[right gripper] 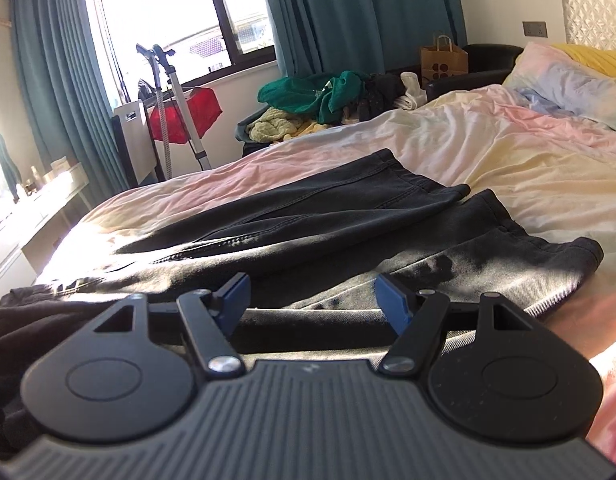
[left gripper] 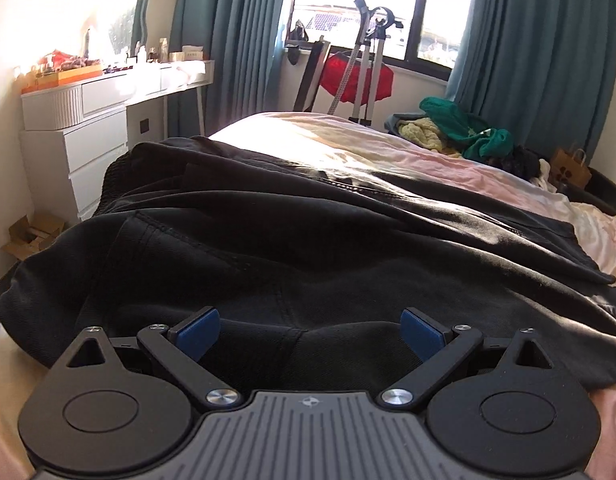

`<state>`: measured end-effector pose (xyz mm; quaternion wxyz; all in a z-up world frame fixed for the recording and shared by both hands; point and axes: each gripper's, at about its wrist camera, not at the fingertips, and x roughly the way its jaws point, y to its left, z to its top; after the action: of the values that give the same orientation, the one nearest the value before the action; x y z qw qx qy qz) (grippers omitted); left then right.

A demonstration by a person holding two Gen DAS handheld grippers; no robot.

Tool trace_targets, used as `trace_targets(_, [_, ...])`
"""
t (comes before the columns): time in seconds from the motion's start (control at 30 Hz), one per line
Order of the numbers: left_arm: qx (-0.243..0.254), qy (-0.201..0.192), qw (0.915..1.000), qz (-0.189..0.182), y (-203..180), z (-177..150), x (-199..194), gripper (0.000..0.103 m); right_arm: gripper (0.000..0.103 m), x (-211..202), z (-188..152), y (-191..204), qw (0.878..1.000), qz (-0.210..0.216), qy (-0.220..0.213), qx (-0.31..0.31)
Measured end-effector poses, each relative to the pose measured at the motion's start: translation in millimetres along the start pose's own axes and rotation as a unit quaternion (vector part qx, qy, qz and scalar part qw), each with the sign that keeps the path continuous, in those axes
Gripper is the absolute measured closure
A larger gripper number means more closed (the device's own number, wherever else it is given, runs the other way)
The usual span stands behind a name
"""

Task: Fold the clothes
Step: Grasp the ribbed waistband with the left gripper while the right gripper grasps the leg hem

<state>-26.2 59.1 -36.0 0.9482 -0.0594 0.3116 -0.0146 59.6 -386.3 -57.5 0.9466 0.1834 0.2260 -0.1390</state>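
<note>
Pastel bed [right gripper: 488, 152], black trousers [right gripper: 348, 216], left tongs [left gripper: 310, 334] and right tongs [right gripper: 312, 300] angled down, both released.

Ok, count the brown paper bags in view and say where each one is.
1. The brown paper bag stands beyond the bed's far side, beside the clothes pile, under the teal curtain. More could be hidden behind the pile.

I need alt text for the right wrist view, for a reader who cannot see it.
The open right gripper hovers low over black trousers spread on a bed with pastel sheets. Behind are a heap of clothes, teal curtains and a bright window.
</note>
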Motion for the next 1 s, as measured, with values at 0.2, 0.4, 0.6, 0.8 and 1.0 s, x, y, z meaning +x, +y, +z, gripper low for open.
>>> trace_targets(0.2, [-0.088,0.046,0.9950,0.012,69.2,35.2,-24.2,0.005,0.031,9.5,-0.2,-15.1,0.999,-0.020,0.026,0.032])
trace_targets(0.4, [-0.254,0.144,0.9563,0.017,155.5,33.9,-14.9,0.005,0.031,12.4,-0.8,-35.4,0.994,-0.023,0.044,0.095])
trace_targets(0.6, [-0.372,0.135,0.9184,0.003,201.2,12.4,-12.1,0.010,0.031,1.5,-0.5,-55.5,0.987,-0.047,0.027,0.151])
trace_targets(0.8, [-0.433,0.118,0.8937,-0.006,217.9,-1.8,-11.5,0.010,0.031,-11.0,-5.8,-98.9,0.965,-0.081,0.011,0.250])
trace_targets(1.0, [-0.491,0.115,0.8635,-0.004,228.8,-16.1,-14.7,0.011,0.030,-19.2,-14.2,-141.1,0.931,-0.150,-0.019,0.332])
